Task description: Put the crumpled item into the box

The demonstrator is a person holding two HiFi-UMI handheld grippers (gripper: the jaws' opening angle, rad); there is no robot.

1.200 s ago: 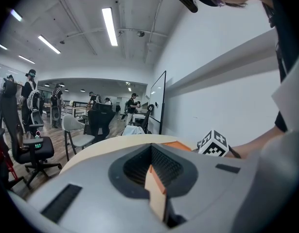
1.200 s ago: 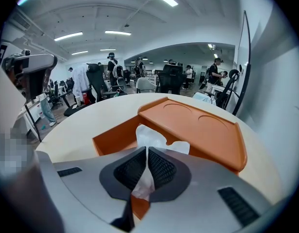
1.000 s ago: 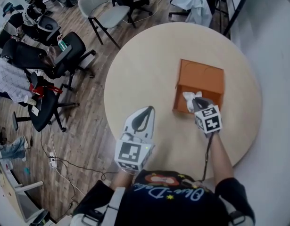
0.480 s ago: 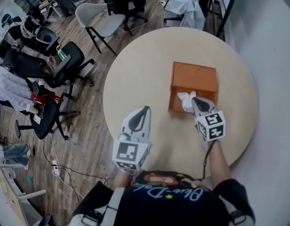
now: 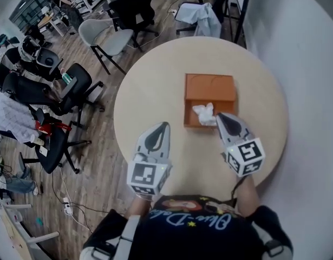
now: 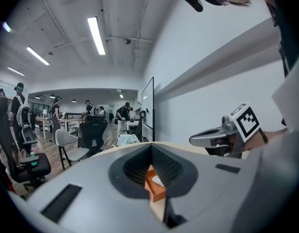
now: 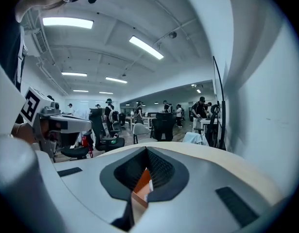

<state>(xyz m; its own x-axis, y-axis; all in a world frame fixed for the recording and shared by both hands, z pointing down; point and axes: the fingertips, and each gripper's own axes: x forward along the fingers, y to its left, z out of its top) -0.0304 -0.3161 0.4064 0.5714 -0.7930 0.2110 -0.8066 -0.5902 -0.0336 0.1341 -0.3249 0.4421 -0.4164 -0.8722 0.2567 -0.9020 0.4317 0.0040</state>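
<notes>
Round table (image 5: 155, 91), office chairs (image 5: 74, 85), wooden floor (image 5: 104, 156)

Bright, even light across the round table (image 5: 253, 80), hardly a shadow on it. Above the table, ceiling strip lights (image 6: 96, 35) burn slightly blown out. Strong fisheye bend, black corners everywhere. Up close, left gripper (image 6: 151, 147) and right gripper (image 7: 147, 149) smear soft, out of focus.

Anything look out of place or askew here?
Nothing stands out. The crumpled white item sits inside the orange box, by its near wall; the box lies flat on the round table.
</notes>
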